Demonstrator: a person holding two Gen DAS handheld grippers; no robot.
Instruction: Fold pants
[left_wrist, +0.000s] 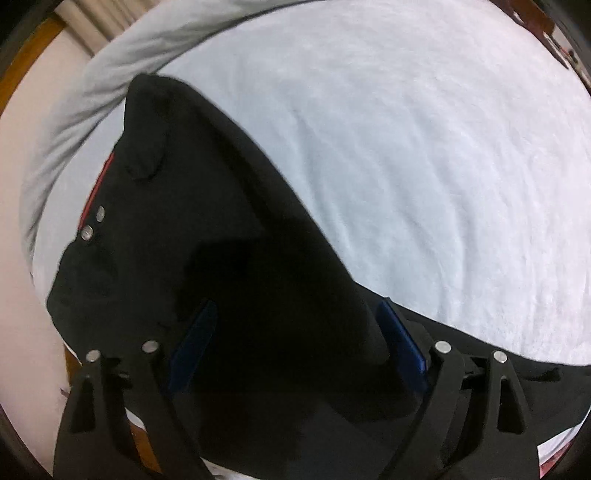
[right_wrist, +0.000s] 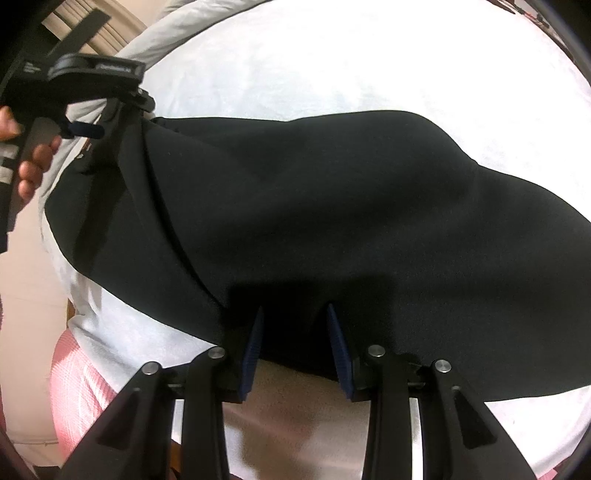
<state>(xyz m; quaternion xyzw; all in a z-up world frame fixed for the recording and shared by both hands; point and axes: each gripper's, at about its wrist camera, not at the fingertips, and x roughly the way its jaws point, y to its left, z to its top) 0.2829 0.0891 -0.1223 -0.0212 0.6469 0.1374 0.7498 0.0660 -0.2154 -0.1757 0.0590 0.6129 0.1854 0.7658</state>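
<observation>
Black pants (left_wrist: 207, 229) lie on a white bed cover (left_wrist: 424, 147), with a red inner waistband and two silver buttons (left_wrist: 92, 223) at the left. My left gripper (left_wrist: 295, 306) is open, its blue pads spread wide over the cloth. In the right wrist view the pants (right_wrist: 314, 192) spread across the bed cover (right_wrist: 314, 66). My right gripper (right_wrist: 295, 310) is open, its pads either side of the near cloth edge. The left gripper (right_wrist: 110, 96) shows at the upper left, held by a hand, at the pants' far end.
A grey blanket fold (left_wrist: 74, 122) runs along the bed's far left edge. A wooden bed frame (left_wrist: 29, 55) and curtain lie beyond. A pink textured cloth (right_wrist: 77, 387) lies below the bed at the lower left of the right wrist view.
</observation>
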